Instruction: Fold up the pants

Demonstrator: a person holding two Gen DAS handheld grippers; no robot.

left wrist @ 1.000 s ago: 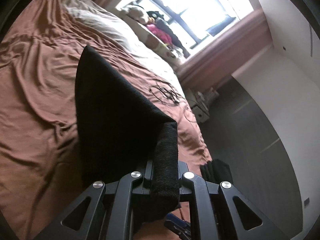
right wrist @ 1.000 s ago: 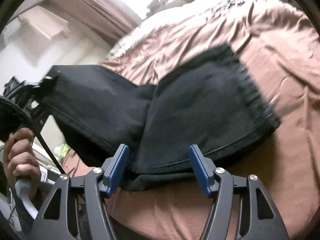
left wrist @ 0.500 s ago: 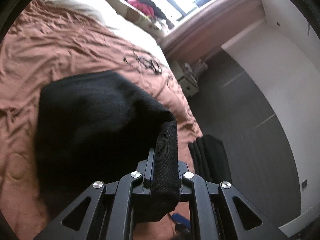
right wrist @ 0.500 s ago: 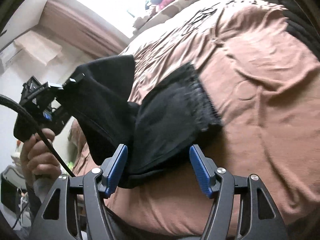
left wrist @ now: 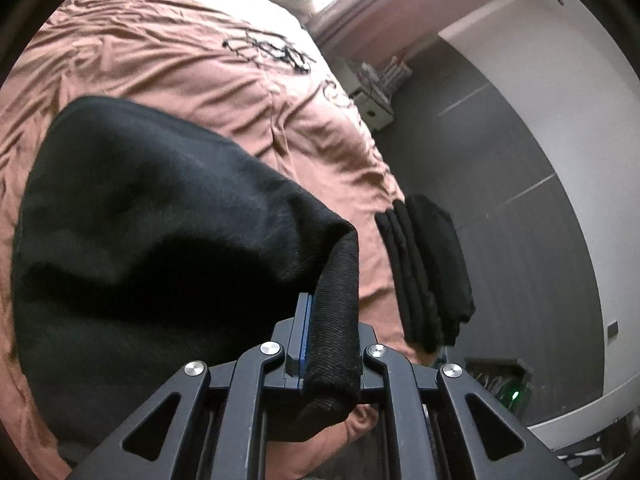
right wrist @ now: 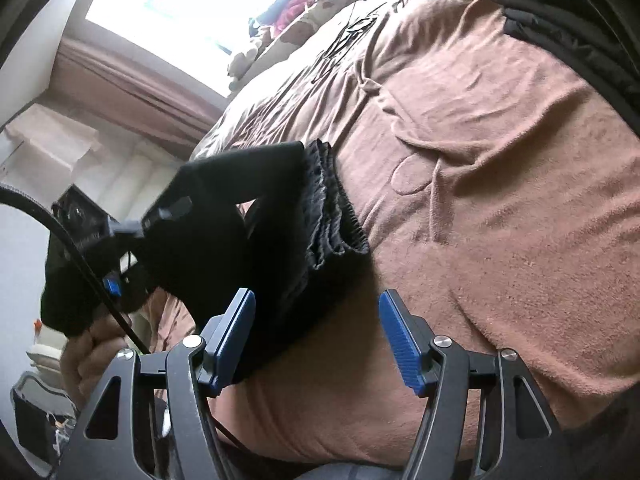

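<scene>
Black pants (left wrist: 152,240) lie partly on a bed with a rumpled brown cover (left wrist: 224,92), and everything here is placed against that bed. One ribbed edge of the pants is raised off the cover, pinched between the nearly closed jaws of the left gripper (left wrist: 316,344). From that grip the dark cloth drapes down and away in a broad fold over the near part of the cover.

In the right wrist view, the pants (right wrist: 256,240) hang from the left gripper (right wrist: 120,232), which a hand (right wrist: 92,348) holds at the near left side of the bed. A gathered hem rests on the cover. The right gripper (right wrist: 316,336) hovers just above the near edge of the bed with its blue-padded jaws standing apart, gripping nothing. One pad sits close beside the hanging cloth; whether they touch cannot be told.

A stack of folded dark clothes (left wrist: 428,268) rests on the bed's right edge. A bright window (right wrist: 192,12) lies beyond the far end.
</scene>
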